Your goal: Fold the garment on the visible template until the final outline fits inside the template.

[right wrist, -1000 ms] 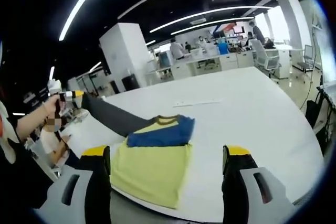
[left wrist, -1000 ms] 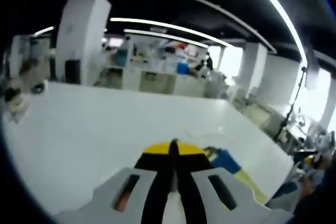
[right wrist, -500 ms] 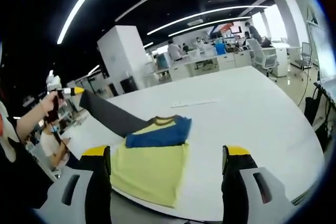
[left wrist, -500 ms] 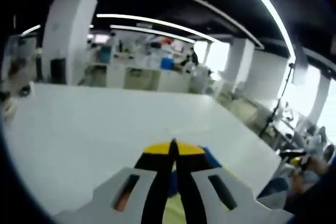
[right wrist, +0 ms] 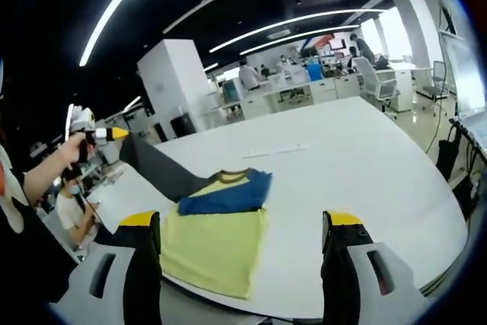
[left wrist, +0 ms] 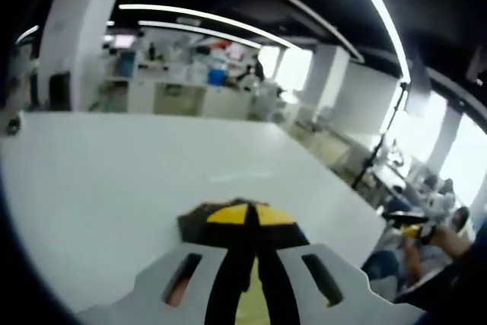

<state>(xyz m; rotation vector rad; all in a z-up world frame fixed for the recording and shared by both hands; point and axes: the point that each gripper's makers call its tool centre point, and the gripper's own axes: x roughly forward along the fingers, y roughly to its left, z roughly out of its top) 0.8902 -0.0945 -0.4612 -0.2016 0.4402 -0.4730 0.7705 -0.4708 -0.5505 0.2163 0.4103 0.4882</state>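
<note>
A yellow garment [right wrist: 213,245] lies on the white table [right wrist: 365,150], with a blue sleeve [right wrist: 224,195] folded across it below a brown collar. Its dark grey sleeve [right wrist: 163,169] is stretched up and to the left, off the table. My left gripper [right wrist: 106,135], held in a person's hand, is shut on the end of that sleeve. In the left gripper view its yellow-tipped jaws [left wrist: 251,215] are closed, with dark fabric [left wrist: 194,222] at the tips. My right gripper [right wrist: 242,222] stands open above the garment's near edge with nothing between its jaws, and it also shows far off [left wrist: 411,227].
A thin pale strip [right wrist: 274,150] lies on the table beyond the garment. The table's right edge [right wrist: 449,218] drops off near office chairs. A seated person [right wrist: 68,207] is at the left, beyond the table. Desks and pillars stand in the background.
The left gripper view has swung, so the blue part has left it and dark fabric now shows at the jaw tips. The sleeve stays held up; the right gripper has hardly moved.
</note>
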